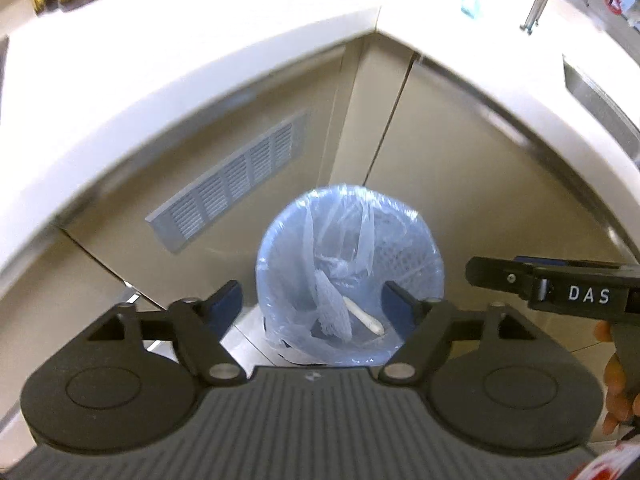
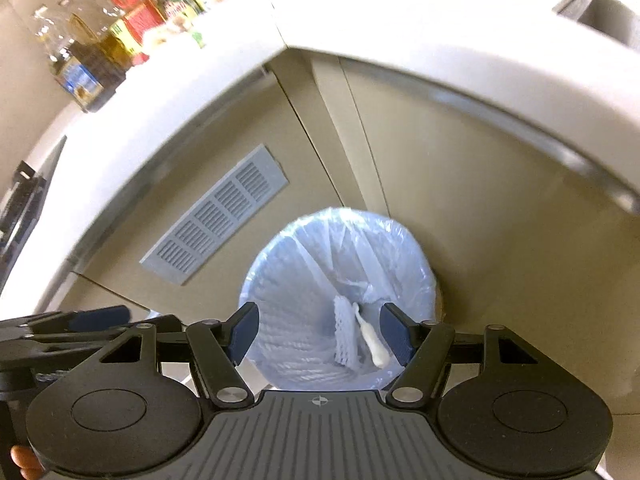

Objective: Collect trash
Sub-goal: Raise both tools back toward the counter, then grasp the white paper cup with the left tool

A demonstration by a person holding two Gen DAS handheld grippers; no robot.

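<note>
Presently over the bin: left gripper [image 1: 312, 304] and right gripper [image 2: 319, 334], both spread wide, nothing between the pads, side by side above a blue trash bin [image 1: 424, 248] lined with a clear plastic bag [image 1: 340, 216]. Bin standing on the floor in the corner where two beige cabinet fronts meet, below the white countertop [image 1: 200, 32]; grey vent grille [image 1: 232, 180] on the cabinet to its left. Contents: white foam net sleeve [image 2: 345, 334], and touching it on the right a white twisted paper scrap [image 2: 374, 344]. Scrap: slim, tapered, long axis running from upper left to lower right in both wrist views, thicker end lower right, thin end toward the sleeve top. Sleeve: long axis near vertical in view, leaning against the liner. Judged step: release over the bin apparently done, both items inside. Handling note: lift straight up and clear of the rim, avoid snagging loose liner folds, then search the countertop for further trash. Bottles [image 2: 92, 52] at the counter's far left, not trash by appearance.
</note>
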